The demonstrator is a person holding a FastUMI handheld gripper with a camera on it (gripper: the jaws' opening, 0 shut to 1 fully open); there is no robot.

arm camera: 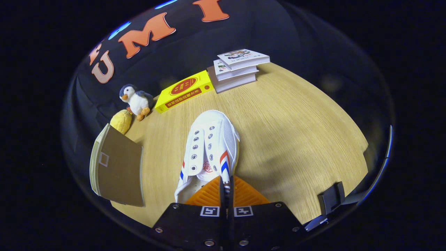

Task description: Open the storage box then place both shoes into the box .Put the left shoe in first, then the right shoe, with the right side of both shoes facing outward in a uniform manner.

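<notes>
A white canvas shoe [209,146] with red and blue side stripes and no laces hangs over the wooden table [296,132], toe pointing away from me. My gripper [226,190] is shut on the shoe, both fingers pressed together on its collar wall at the heel end. To the left of the fingers stands the storage box [118,170], a brown cardboard box whose lid or flap faces me; I cannot see inside it.
Beyond the shoe lie a yellow book [184,91] and a stack of three white books [237,68]. A penguin plush [136,100] and a yellow soft toy [122,121] sit behind the box. A dark clip-like object [331,200] sits at the table's near right edge.
</notes>
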